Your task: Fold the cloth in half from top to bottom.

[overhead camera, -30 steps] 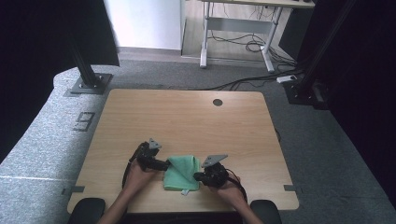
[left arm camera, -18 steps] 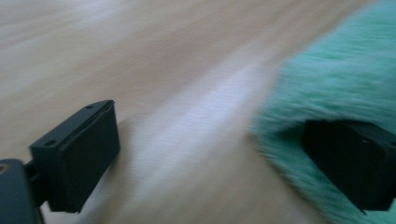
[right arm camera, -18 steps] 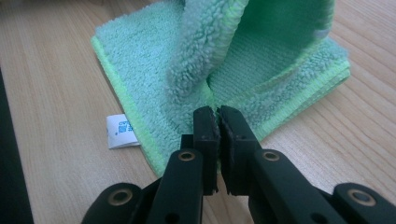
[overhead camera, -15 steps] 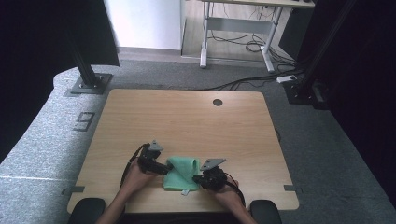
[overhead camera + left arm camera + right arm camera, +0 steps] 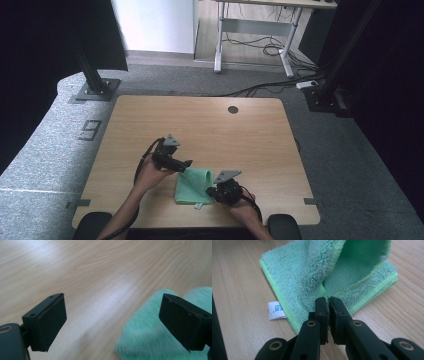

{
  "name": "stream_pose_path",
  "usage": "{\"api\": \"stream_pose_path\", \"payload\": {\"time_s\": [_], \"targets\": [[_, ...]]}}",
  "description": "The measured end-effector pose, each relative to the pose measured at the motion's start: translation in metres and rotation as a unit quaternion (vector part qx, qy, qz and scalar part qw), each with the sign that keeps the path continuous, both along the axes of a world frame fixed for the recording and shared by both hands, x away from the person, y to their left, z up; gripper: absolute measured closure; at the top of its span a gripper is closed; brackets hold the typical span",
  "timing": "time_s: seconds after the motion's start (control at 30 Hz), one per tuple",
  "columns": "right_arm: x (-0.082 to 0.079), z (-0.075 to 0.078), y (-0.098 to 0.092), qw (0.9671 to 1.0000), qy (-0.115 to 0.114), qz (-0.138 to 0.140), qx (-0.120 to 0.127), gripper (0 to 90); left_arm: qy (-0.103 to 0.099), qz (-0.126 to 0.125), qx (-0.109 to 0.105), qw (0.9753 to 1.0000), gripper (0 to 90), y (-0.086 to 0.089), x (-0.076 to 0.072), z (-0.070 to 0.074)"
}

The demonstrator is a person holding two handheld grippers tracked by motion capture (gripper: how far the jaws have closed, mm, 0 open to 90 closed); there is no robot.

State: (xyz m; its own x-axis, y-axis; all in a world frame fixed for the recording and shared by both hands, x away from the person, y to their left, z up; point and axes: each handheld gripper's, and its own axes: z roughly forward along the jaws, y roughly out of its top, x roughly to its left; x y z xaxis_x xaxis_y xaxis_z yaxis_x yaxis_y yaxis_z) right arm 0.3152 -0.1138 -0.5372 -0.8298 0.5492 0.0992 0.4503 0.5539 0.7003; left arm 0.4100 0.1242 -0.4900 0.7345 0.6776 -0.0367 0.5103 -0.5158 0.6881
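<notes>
a folded green cloth [image 5: 192,186] lay near the desk's [image 5: 210,125] front edge. the right hand-held gripper [image 5: 328,303] had pinched a raised fold, jaws closed on it; the left hand-held gripper [image 5: 112,315] gaped wide at the cloth's far corner. soft and light, the cloth looked best taken by its edges.

An office or lab workspace set up for recording. A light wooden desk [image 5: 200,125] with a round cable hole [image 5: 233,109] is standing on grey carpet [image 5: 55,150]. Black metal posts [image 5: 90,75] on flat base plates are rising at both sides, with dark curtains [image 5: 45,45] hanging behind them. Farther back, a white-framed desk [image 5: 260,30] is sitting over loose cables [image 5: 260,47] and a power strip [image 5: 306,84].
</notes>
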Motion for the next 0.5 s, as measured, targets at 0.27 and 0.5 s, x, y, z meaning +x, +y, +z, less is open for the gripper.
{"api": "stream_pose_path", "payload": {"time_s": [0.27,0.5], "targets": [[0.001,0.002,-0.003,0.9999,0.007,-0.001,0.009,81.6,0.039,-0.028,0.024,0.9986,7.7,-0.018,0.009,-0.019],[-0.001,0.018,-0.018,0.9993,0.012,-0.018,0.032,61.8,0.047,-0.032,0.019,0.9982,7.7,-0.006,-0.005,-0.017]]}}
